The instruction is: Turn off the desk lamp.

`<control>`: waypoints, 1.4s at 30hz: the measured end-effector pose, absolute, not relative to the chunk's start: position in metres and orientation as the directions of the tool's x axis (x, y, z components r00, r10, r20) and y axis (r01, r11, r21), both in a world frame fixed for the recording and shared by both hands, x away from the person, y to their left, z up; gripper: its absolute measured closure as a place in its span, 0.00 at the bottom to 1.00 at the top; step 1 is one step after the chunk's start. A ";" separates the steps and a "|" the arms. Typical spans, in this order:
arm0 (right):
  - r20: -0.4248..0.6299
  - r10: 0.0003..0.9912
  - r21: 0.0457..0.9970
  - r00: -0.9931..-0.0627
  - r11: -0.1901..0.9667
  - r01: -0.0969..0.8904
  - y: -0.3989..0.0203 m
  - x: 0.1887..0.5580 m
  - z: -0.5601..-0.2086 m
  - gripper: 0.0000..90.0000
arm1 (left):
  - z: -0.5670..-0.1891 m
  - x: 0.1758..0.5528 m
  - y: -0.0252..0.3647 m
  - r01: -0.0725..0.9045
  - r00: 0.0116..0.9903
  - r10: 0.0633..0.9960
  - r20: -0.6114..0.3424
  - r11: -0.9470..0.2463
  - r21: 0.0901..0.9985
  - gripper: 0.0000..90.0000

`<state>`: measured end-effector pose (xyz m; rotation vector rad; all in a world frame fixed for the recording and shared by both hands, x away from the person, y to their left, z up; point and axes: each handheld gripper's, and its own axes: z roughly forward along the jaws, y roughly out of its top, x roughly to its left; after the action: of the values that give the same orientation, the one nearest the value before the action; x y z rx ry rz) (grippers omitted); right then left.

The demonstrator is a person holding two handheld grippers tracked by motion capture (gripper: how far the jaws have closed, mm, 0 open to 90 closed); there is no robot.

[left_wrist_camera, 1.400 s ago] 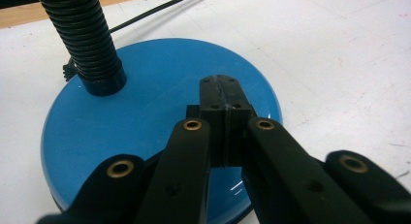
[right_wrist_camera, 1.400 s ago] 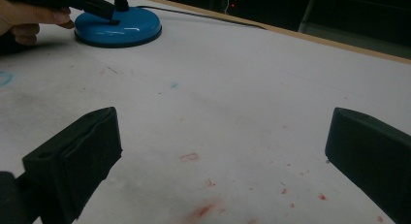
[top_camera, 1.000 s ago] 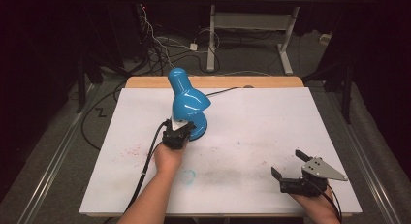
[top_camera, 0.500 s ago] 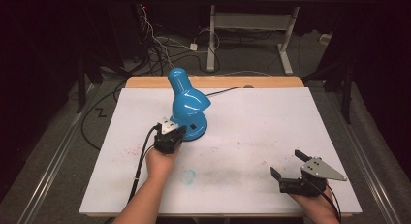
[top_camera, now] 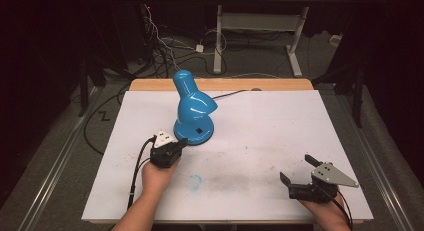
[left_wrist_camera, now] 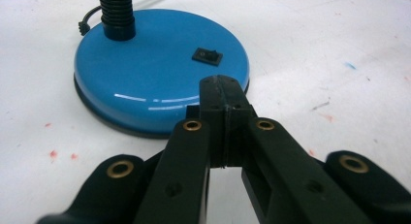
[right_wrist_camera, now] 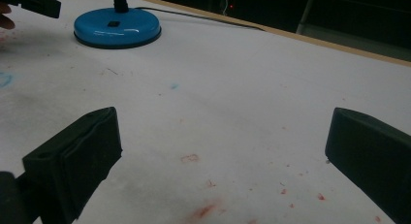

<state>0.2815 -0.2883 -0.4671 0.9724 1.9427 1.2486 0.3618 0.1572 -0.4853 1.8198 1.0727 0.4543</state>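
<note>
On the left of the surface (top_camera: 260, 126), I am holding my left tongs (left_wrist_camera: 224, 95) pressed together and empty at the lamp (top_camera: 192, 108) base's near rim; the switch (left_wrist_camera: 207, 56) probably needs one gentle, centred press. Over at the right, my right tongs (top_camera: 300, 173) are gaping wide, gripping nothing.

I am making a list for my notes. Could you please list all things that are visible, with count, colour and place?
desk lamp: 1, blue, far left part of the table, its base beside the left tool
lamp switch: 1, black, on the lamp base
lamp cable: 1, black, runs to the far edge
table: 1, white top with stains
left tool: 1, black, shut, at the lamp base
right tool: 1, black, open, near right corner
</note>
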 end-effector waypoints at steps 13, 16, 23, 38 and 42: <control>-0.111 0.838 0.928 -0.534 0.279 0.245 -0.287 0.281 -0.467 0.00 | -0.483 0.322 0.183 0.467 0.583 0.799 -0.145 -0.183 0.865 0.98; -0.110 0.840 0.929 -0.532 0.278 0.246 -0.287 0.280 -0.467 0.00 | -0.484 0.313 0.191 0.465 0.585 0.798 -0.146 -0.183 0.866 0.98; -0.114 0.839 0.927 -0.533 0.282 0.246 -0.287 0.280 -0.467 0.00 | -0.484 0.294 0.202 0.444 0.594 0.792 -0.142 -0.175 0.879 0.98; -0.111 0.840 0.928 -0.531 0.279 0.248 -0.286 0.280 -0.466 0.00 | -0.490 0.299 0.202 0.431 0.621 0.779 -0.094 -0.238 0.871 0.66; -0.111 0.839 0.928 -0.533 0.280 0.247 -0.285 0.279 -0.466 0.00 | -0.489 0.300 0.202 0.428 0.633 0.766 -0.109 -0.230 0.874 0.41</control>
<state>0.2793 -0.2851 -0.4660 0.9728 1.9426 1.2485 0.3001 0.2021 -0.4891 1.8635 0.9524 0.4271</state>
